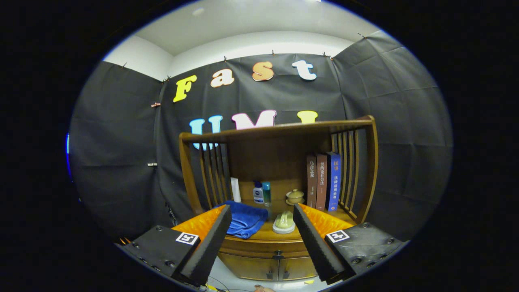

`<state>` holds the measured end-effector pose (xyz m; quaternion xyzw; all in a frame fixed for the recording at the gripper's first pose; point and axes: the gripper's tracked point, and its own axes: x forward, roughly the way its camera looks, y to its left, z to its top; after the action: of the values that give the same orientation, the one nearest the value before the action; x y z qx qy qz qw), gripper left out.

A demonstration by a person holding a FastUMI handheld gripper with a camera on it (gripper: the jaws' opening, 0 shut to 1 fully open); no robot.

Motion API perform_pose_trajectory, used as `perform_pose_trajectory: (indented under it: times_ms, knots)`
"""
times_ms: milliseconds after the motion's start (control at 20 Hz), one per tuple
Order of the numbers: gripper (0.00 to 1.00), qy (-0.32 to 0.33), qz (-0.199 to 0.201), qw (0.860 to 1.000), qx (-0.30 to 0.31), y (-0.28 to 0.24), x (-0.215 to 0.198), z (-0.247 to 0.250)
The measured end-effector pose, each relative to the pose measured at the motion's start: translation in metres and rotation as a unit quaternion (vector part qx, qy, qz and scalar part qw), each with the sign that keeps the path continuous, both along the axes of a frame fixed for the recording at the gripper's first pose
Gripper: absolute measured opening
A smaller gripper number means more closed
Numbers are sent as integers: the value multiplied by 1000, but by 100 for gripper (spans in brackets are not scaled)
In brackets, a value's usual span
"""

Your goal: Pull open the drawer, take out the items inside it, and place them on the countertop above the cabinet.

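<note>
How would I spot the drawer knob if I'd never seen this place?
Find the wooden cabinet whose countertop holds a blue towel. Just under the countertop's front edge, between the open gripper's fingers, sits the small dark knob, above two cupboard-door handles.

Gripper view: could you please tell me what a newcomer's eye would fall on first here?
Probably the wooden cabinet with slatted sides, standing beyond the tool, whose fingers are spread open and hold nothing. On its countertop a folded blue towel lies beside a pale green brush-like item, with three upright books at the back. The drawer below looks closed.
</note>
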<state>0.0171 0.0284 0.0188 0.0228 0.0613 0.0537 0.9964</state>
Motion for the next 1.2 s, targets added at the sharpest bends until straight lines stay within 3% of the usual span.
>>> perform_pose_trajectory:
  times_ms: [400, 1200]
  knots:
    - [99, -5, 11, 1000, -25, 12, -32, 22]
    - [99, -14, 7, 1000, -24, -7, -26, 26]
